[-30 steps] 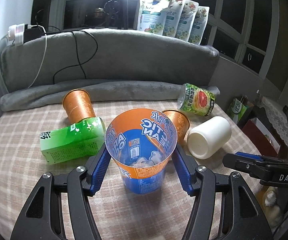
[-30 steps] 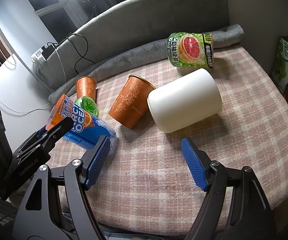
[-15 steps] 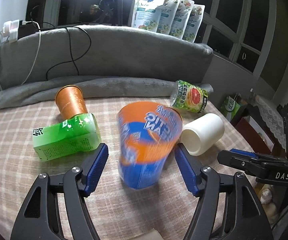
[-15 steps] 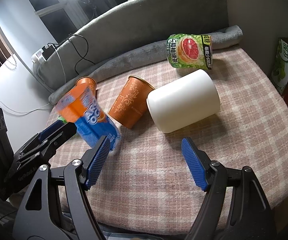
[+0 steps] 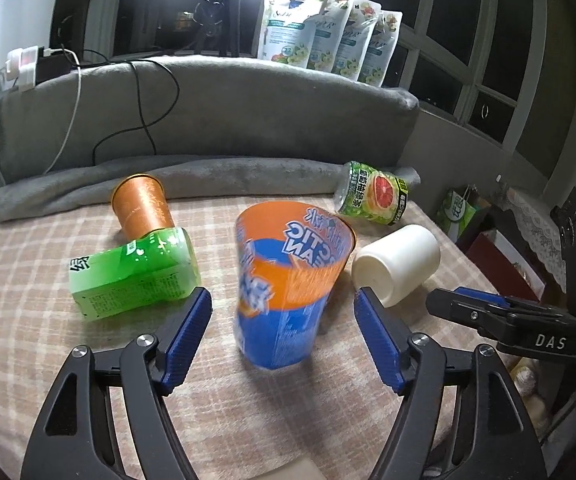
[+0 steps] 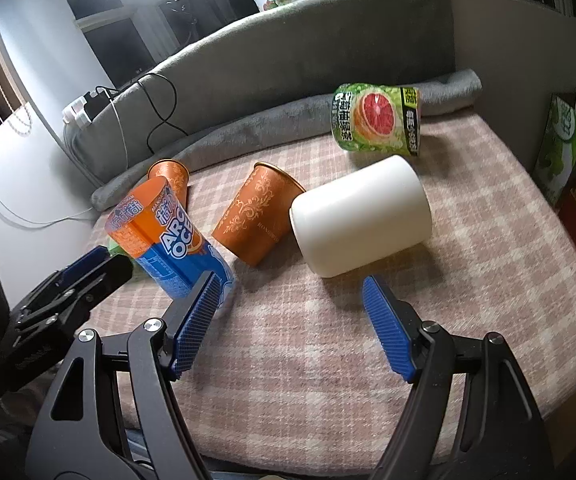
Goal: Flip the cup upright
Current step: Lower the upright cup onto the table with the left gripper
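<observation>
An orange and blue paper cup [image 5: 283, 292] stands base down on the checked cloth, leaning and blurred; it also shows in the right wrist view [image 6: 167, 244]. My left gripper [image 5: 283, 336] is open, its blue pads on either side of the cup and apart from it. My right gripper [image 6: 292, 328] is open and empty, near the front of a white cup [image 6: 360, 220] that lies on its side.
A copper cup [image 6: 255, 216] lies tipped beside the white cup; another copper cup [image 5: 141, 210] lies at the back. A green carton [image 5: 135, 274] and a grapefruit can [image 5: 372, 198] lie on the cloth [image 6: 488, 264]. A grey cushion [image 5: 207, 112] borders the back.
My left gripper opened and let go of the orange and blue cup, then pulled back. The cup went from tilted in the jaws to standing on its base, still rocking.
</observation>
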{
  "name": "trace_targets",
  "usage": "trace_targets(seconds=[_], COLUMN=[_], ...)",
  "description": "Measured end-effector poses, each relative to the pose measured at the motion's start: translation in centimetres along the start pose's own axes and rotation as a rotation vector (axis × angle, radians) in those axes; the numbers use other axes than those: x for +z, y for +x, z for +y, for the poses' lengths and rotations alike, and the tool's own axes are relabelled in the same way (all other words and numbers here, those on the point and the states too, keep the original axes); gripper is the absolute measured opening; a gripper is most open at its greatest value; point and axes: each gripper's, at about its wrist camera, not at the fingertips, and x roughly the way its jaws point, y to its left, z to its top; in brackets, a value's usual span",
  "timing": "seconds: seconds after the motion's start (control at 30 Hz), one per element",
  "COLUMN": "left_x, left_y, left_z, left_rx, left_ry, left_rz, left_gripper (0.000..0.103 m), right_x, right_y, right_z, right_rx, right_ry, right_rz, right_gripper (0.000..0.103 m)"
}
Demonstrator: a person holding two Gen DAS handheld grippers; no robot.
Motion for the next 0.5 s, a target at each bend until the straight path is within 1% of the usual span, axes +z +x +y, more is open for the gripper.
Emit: trace_targets(seconds=[0.2,0.33,0.43,0.5], left_x=[-0.1,0.0,0.0,0.0], left_y=[-1.1,-2.0,-3.0,-3.6], left_z=[0.6,0.9,1.2,1.5], left_rx=[0.022,0.056,0.082,0.097], left_ry=[-0.010,-0.008,-0.011,-0.012], left_rz=[-0.022,-0.054,-0.088,-0.108], left_gripper=[0.074,0.074,0.078,0.078], right_x=[0.1,0.1,0.1,0.1], right_y=[-0.7,-1.0,-1.3,-1.4], right_z=[1.3,1.9,2.4,2.8], right_rx=[-0.053,-0.070,-0.097,-0.111], right_ry=[-0.074,-0.102,-0.124,-0.140], right_rz=[-0.062,-0.098,-0.127,-0.140], right_gripper=[0.077,0.077,0.077,0.077])
